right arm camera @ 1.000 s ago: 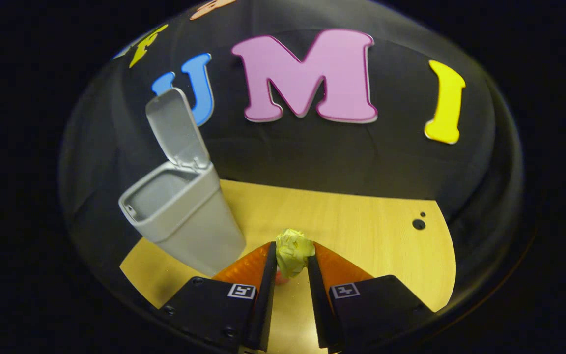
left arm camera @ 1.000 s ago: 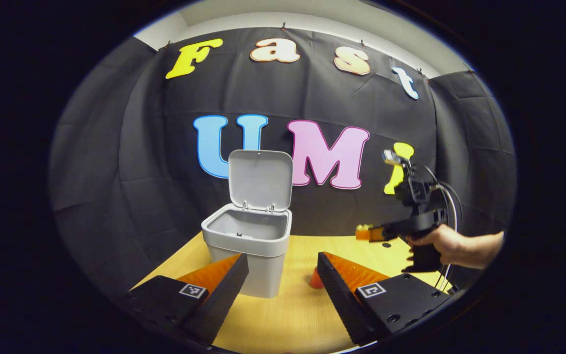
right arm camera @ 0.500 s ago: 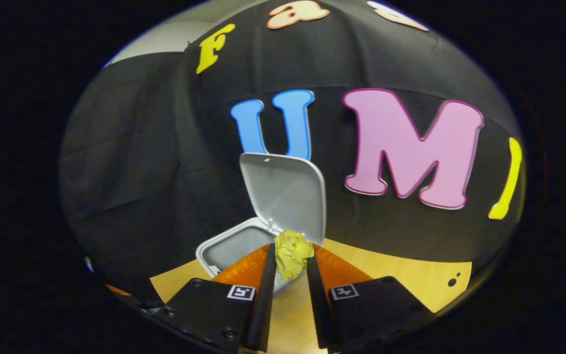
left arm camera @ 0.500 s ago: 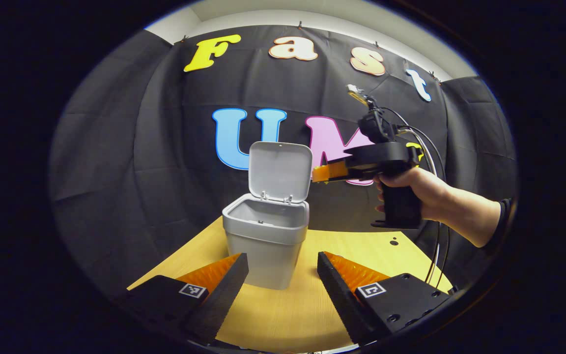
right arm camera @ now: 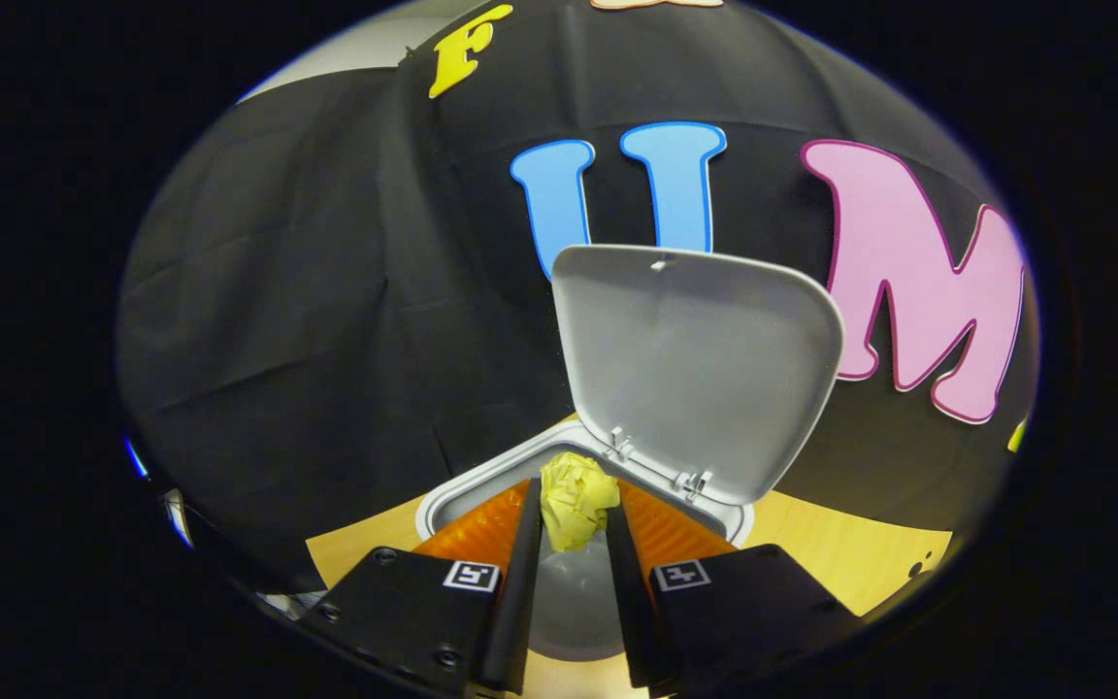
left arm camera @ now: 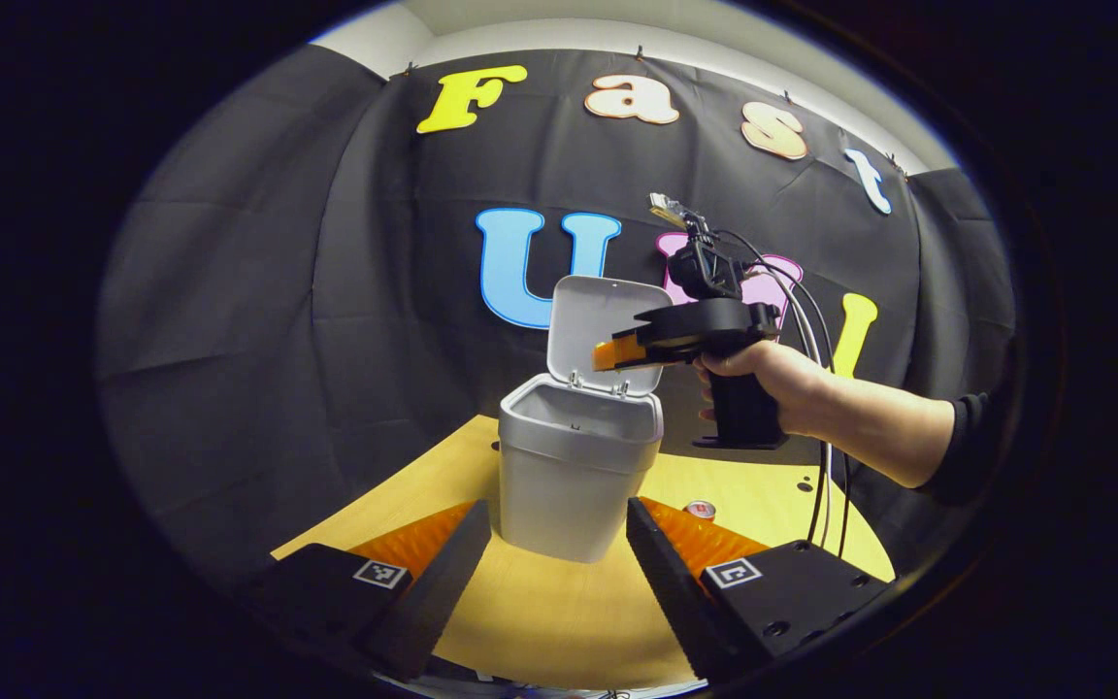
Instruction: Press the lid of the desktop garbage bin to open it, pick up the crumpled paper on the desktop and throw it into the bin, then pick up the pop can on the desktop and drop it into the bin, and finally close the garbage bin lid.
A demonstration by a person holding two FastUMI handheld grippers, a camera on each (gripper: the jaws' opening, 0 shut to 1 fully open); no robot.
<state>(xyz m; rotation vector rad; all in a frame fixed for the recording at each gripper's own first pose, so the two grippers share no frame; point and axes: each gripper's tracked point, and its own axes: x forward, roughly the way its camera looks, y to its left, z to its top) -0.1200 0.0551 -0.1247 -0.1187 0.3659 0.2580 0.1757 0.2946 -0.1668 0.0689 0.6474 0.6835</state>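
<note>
The grey bin point(left arm camera: 578, 466) stands on the wooden desktop with its lid point(left arm camera: 608, 325) raised upright. My right gripper point(left arm camera: 608, 354) hovers over the bin's mouth, held by a hand point(left arm camera: 772, 374). In the right gripper view my right gripper point(right arm camera: 574, 510) is shut on the yellow crumpled paper point(right arm camera: 574, 495), directly above the bin's rim point(right arm camera: 467, 481), with the lid point(right arm camera: 695, 369) just behind. The pop can point(left arm camera: 698, 509) shows its top on the desk right of the bin. My left gripper point(left arm camera: 559, 529) stays low in front of the bin, open and empty.
The wooden desktop point(left arm camera: 559, 621) runs around the bin, with small holes point(left arm camera: 805, 485) at the far right. Cables point(left arm camera: 826, 388) hang from the right gripper. The booth's black cloth wall stands close behind the bin.
The right gripper carried the crumpled paper left and came over the bin's mouth, close to the lid. The left gripper view shifted a little left, so the bin sits further right and the can shows.
</note>
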